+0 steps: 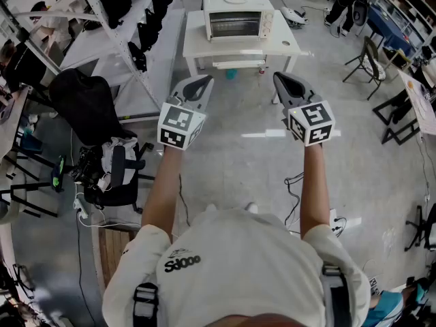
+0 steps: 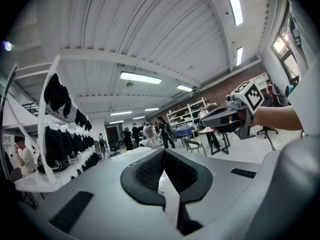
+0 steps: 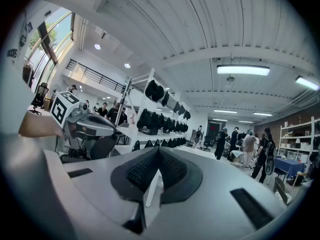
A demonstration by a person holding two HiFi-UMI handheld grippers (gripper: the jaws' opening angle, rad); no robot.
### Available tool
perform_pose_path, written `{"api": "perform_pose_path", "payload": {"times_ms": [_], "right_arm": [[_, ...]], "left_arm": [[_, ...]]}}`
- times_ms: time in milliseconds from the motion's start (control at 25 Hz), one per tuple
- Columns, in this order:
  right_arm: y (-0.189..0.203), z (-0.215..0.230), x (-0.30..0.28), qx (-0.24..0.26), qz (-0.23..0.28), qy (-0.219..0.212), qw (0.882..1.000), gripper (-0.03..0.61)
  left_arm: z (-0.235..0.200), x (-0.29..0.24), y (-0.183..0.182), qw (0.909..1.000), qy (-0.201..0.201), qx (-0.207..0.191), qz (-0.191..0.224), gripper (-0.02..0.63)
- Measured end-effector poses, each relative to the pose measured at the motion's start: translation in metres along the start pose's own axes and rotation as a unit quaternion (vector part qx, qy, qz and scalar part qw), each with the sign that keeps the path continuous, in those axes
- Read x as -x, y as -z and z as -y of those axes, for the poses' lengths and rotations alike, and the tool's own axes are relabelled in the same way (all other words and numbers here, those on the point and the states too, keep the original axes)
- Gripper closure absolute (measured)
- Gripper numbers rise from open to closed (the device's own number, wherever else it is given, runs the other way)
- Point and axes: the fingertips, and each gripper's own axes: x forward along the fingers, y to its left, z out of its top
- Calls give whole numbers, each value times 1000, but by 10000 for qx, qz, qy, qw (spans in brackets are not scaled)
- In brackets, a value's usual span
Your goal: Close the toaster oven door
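Head view: the oven (image 1: pixel 237 5) stands on the tabletop (image 1: pixel 287 43), well ahead of the person. Its door (image 1: pixel 234 24) appears upright against the front, though it is small at this range. If so, the closing is judged done. The left hand-held gripper (image 1: pixel 201 80) and right hand-held gripper (image 1: pixel 281 78) are both clenched, jaws together on nothing. They are held level in the air, well short of the tabletop.

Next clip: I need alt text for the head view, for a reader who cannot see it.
Seen from above, a person holds the left gripper and right gripper out side by side, both shut and empty, over a grey floor. Further ahead a white toaster oven stands on a white table, its door apparently closed.
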Motion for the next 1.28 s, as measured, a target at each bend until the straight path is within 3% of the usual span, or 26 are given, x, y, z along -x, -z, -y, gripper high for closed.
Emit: {"api": "perform_pose_path", "payload": {"times_ms": [360,640,920,1080,1280], "right_arm": [[16,25,9,32,24,-140,9999,580],[29,77,37,-217,350,-145,9990,580],[52,110,39,-340,303,-437,9980,580],[68,128,16,-326,174,-416,9984,580],[82,139,-43,-214,101,-401,9989,580]], "left_arm": [[16,-24,-1,9999,-136,-13,-80,595],[42,-59,-6,9992,-368,42,-166,595],[60,-94,-7,9986,-445,57,-262,595],[45,-120,-7,9986,-468,61,-234,595],[-1,-157,20,9989,-390,73,-265,595]]}}
